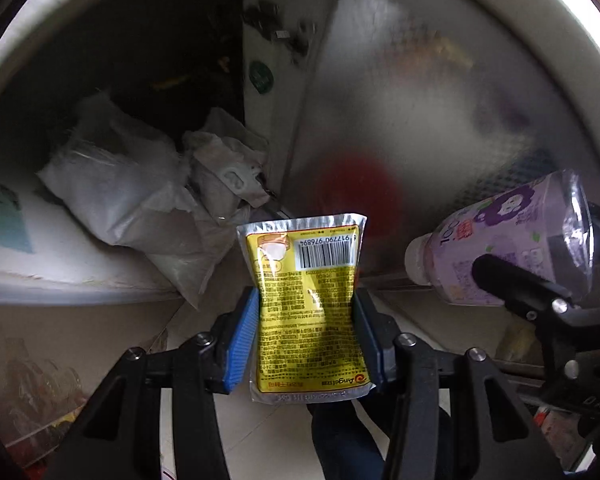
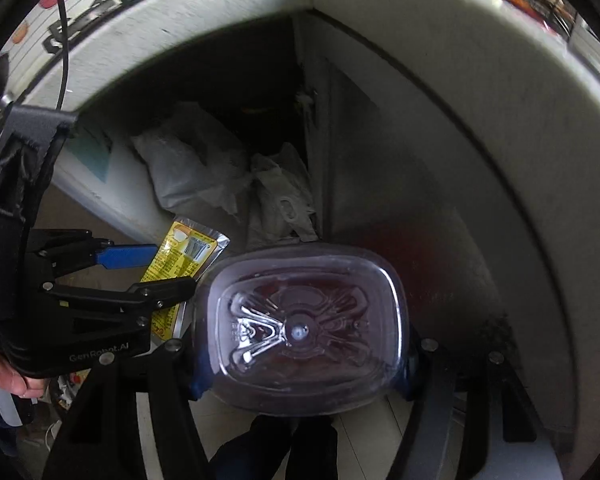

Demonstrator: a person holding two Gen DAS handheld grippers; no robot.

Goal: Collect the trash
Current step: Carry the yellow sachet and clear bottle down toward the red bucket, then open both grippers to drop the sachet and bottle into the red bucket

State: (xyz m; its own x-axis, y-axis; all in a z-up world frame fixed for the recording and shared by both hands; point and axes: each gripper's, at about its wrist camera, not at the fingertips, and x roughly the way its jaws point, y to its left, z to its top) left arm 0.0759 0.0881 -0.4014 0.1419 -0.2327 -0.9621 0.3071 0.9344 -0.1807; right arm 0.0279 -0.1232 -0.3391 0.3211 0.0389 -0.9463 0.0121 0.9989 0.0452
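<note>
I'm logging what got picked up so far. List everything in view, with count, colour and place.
Sachet: one, yellow and silver, barcode side showing, held between the left jaws.
Bottle: one, clear with purple label and white cap, held in the right jaws, base toward the right camera.
Plastic bags: at least two, whitish, crumpled in the open cabinet.
Cabinet door: one, frosted, right of the bags.
Left gripper: black, blue pads.
Right gripper: black.

Both wrist cameras face an open cabinet at close range, sharing the plastic bags point(image 1: 116, 196) point(image 2: 188, 168) at 11 o'clock.
</note>
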